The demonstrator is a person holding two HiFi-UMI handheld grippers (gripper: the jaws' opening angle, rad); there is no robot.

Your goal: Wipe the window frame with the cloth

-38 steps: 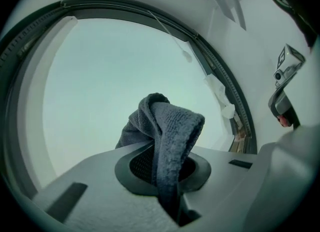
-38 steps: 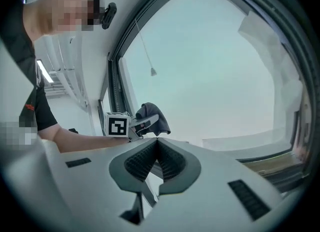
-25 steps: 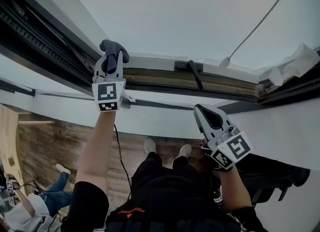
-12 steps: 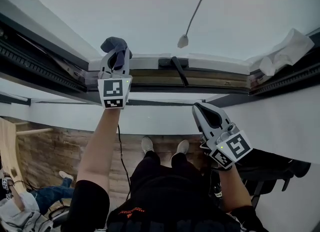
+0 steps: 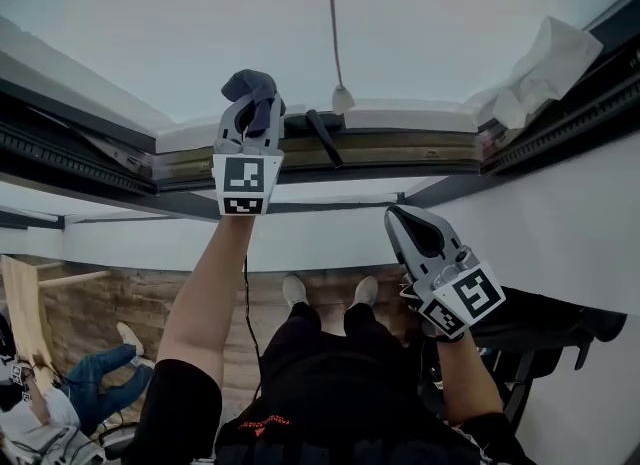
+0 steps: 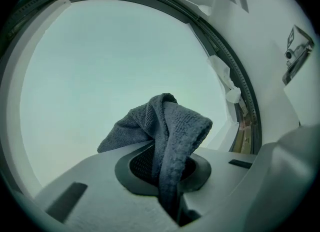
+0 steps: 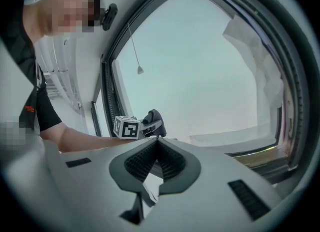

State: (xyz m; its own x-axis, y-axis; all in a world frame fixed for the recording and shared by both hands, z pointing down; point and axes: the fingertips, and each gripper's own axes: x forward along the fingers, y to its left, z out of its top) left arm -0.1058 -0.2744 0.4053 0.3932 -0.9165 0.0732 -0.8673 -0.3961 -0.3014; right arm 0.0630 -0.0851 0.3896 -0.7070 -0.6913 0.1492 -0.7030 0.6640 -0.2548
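Cloth (image 6: 167, 136), dark grey and towelled, is pinched in the left gripper (image 5: 247, 125). Its lower part runs down into the narrow slot between the two fingers (image 6: 90, 186), which are closed tight on it. The rest bunches up in a folded hump above their tips and droops over toward the left side. In the head view this hump is raised at the left end of the window frame (image 5: 400, 148), just above its lower rail and against the pale glass (image 5: 200, 23). Whether the cloth actually touches the rail cannot be told.

Just to the right of the cloth, a black handle (image 5: 322, 135) lies slanted on the rail. A thin cord (image 5: 331, 23) hangs down to a small pull beside it. At the frame's upper right corner sits a crumpled white sheet (image 5: 540, 68).

The right gripper (image 5: 412, 225) is held lower, well apart from the frame, near the person's waist. Its fingers (image 7: 100, 176) meet at the tips and hold nothing. Below are a wooden floor (image 5: 110, 303) and the person's shoes (image 5: 298, 289).
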